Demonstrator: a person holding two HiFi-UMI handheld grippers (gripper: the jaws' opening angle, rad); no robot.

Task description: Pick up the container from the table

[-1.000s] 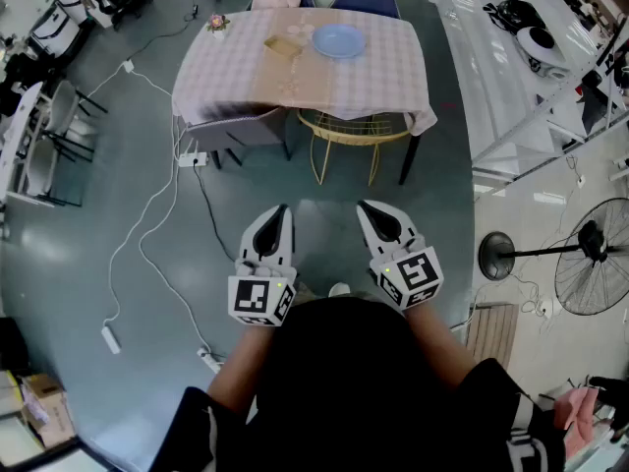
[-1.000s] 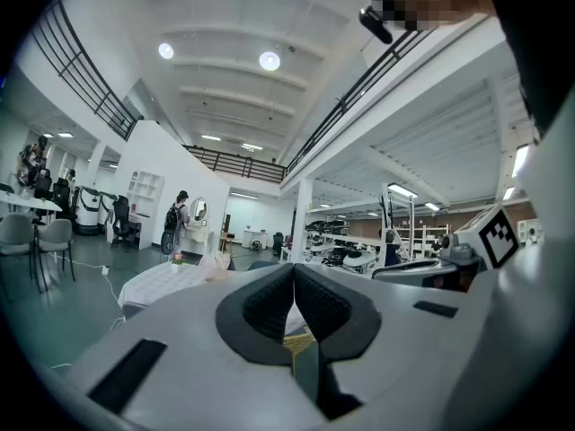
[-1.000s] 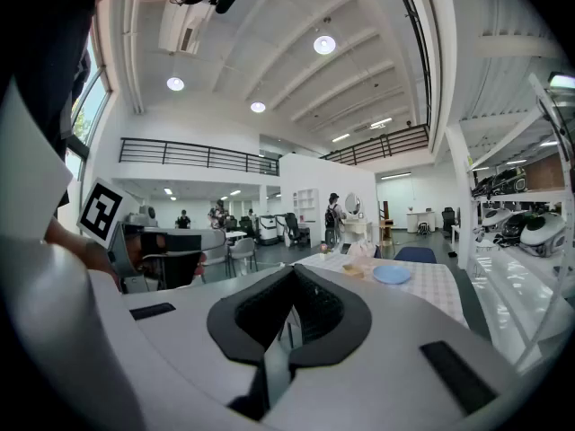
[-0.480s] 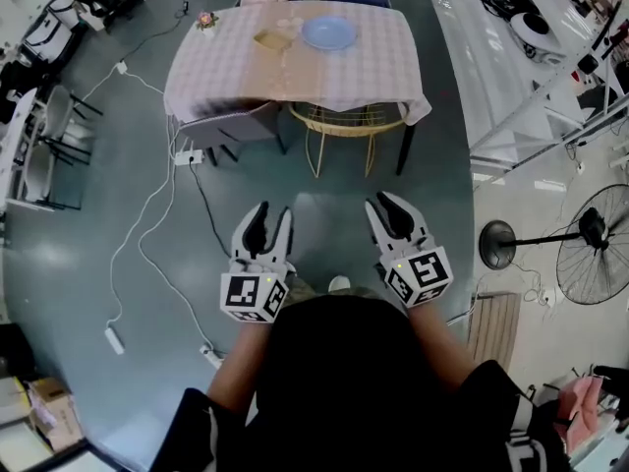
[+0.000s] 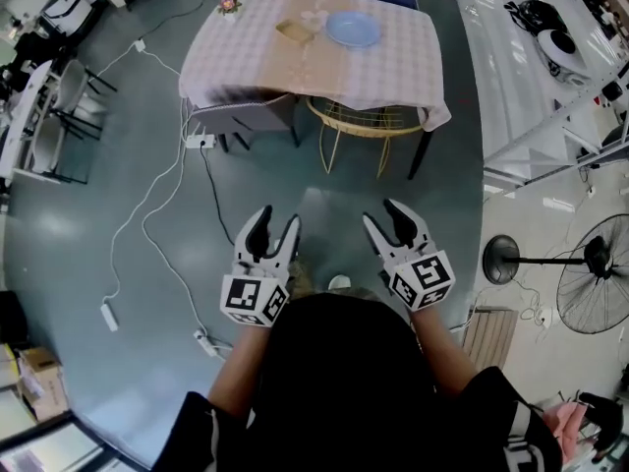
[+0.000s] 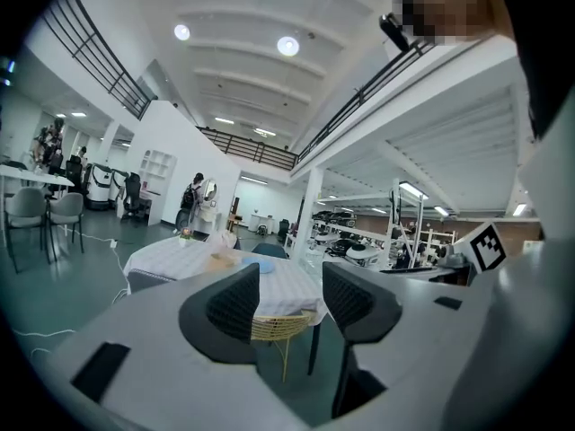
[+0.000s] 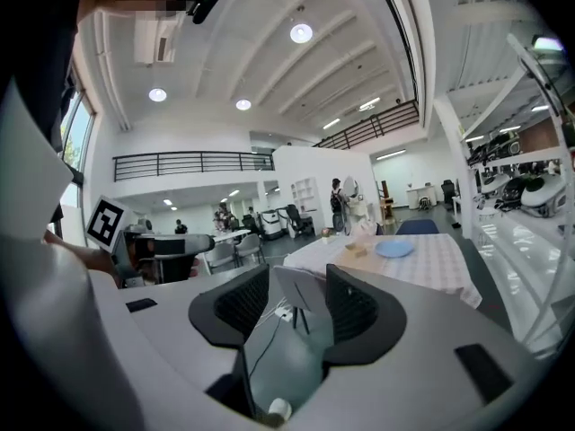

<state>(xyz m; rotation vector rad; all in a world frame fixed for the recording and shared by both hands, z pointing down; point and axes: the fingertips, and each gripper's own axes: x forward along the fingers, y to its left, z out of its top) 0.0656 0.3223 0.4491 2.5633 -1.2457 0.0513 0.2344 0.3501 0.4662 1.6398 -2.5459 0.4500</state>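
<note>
The container (image 5: 293, 30), a small tan box, sits on the far bench (image 5: 393, 67), on its checked cloth a little left of the middle and to the left of a blue plate (image 5: 353, 29). A small flower pot (image 5: 230, 5) stands at the bench's far left corner. A yellow wire chair (image 5: 362, 124) is tucked under the near edge, with a grey chair (image 5: 241, 121) to its left. Both grippers are held low, close to the person's body, over the grey floor (image 5: 118, 165). They are well apart from the bench and point toward it. The left gripper (image 5: 276, 219) has its fingers (image 6: 235, 302) opening, already spread wide, with nothing held; only the far-off bench shows through the gap. The right gripper (image 5: 385, 214) is opening too, its fingers wide and empty, with floor and the grey chair seen between them. White cables (image 5: 147, 214) trail over the floor at left, and a standing fan (image 5: 593, 264) is at right.
</note>
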